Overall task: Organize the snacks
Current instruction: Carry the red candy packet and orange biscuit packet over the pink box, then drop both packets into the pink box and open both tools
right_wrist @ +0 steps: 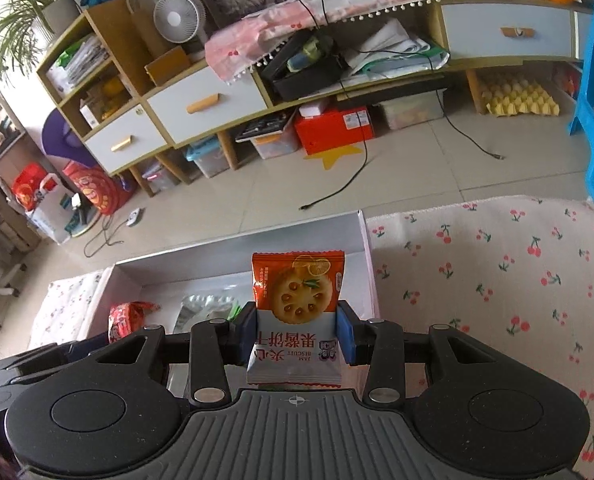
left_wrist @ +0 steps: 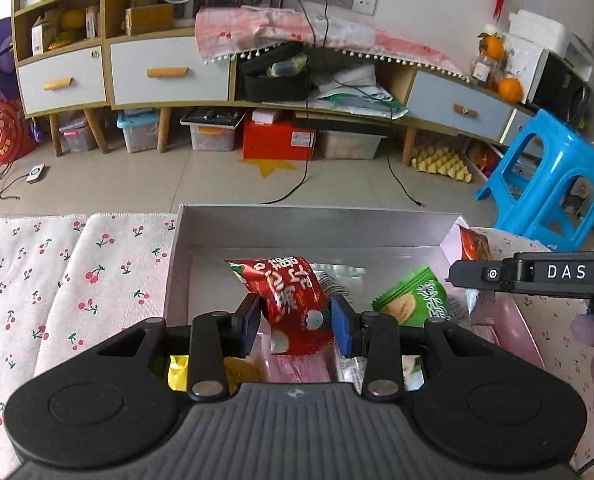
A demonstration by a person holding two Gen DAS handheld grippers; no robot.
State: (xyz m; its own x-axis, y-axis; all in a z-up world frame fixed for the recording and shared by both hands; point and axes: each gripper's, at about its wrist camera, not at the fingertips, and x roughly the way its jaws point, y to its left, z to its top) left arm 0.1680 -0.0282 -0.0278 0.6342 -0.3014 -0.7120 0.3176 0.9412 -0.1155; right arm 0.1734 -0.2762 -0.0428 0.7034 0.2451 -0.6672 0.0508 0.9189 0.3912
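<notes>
Much of the box's (left_wrist: 317, 228) floor is hidden in both wrist views by the black gripper bodies, so the packets lying under them show only in slivers: a yellow wrapper edge (left_wrist: 178, 372) and a pink packet (left_wrist: 299, 368) peek out beneath the left gripper (left_wrist: 295, 324), and their print cannot be read. A silver packet (right_wrist: 207, 308) lies on the box floor, half covered in each view. A green biscuit packet (left_wrist: 415, 300) lies at the box's right side, its lower part cut off by the gripper's arm. In the left view the right gripper enters from the right edge, only its black side and part of a hand (left_wrist: 593, 344) visible.

Both grippers tilt downward over the open white box, which sits on a cherry-print cloth (right_wrist: 497, 280) at the table's far edge, with the tiled floor (left_wrist: 217, 184) beyond.

The left gripper's blue pads (left_wrist: 341, 328) press on either side of a red snack packet (left_wrist: 293, 300), which stands crumpled between them above the box interior. The right gripper (right_wrist: 297, 332) clamps an orange-and-white jam biscuit packet (right_wrist: 297, 304) by its lower half; the packet stands upright, its top rising clear of the fingers, above the right end of the box near its right wall. The red packet shows again at the left of the right view.
</notes>
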